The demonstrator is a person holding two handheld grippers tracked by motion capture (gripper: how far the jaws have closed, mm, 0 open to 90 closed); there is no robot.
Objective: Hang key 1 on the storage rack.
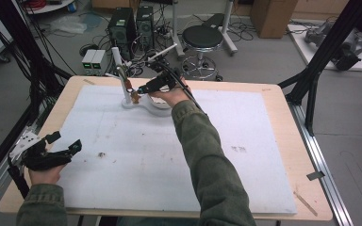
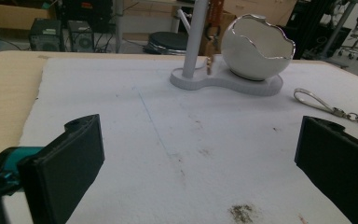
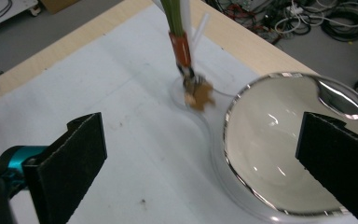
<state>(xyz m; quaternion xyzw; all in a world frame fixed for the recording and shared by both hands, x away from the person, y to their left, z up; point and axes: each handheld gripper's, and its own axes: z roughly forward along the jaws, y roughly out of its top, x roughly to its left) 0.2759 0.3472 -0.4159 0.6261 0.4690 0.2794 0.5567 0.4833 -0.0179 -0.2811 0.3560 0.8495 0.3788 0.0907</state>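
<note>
A white stand [image 1: 133, 104] at the far middle of the mat has an upright post [image 1: 118, 63] and a white egg-shaped bowl [image 2: 256, 46]. From the post hangs a green and orange strap [image 3: 181, 44] that ends in small metal pieces and a brown charm [image 3: 200, 98]. My right gripper [image 1: 139, 91] is right beside that strap and over the stand, open, with nothing between its jaws [image 3: 204, 123]; the bowl [image 3: 279, 149] lies just under it. At the near left edge my left gripper [image 1: 67, 140] rests open and empty [image 2: 200, 123].
A metal keyring with a clasp [image 2: 326, 107] lies on the white foam mat [image 1: 136, 160] to the right of the stand. A dark stain [image 2: 242, 212] marks the mat near the left gripper. Computer cases, a stool [image 1: 202, 37] and cables stand on the floor beyond the table.
</note>
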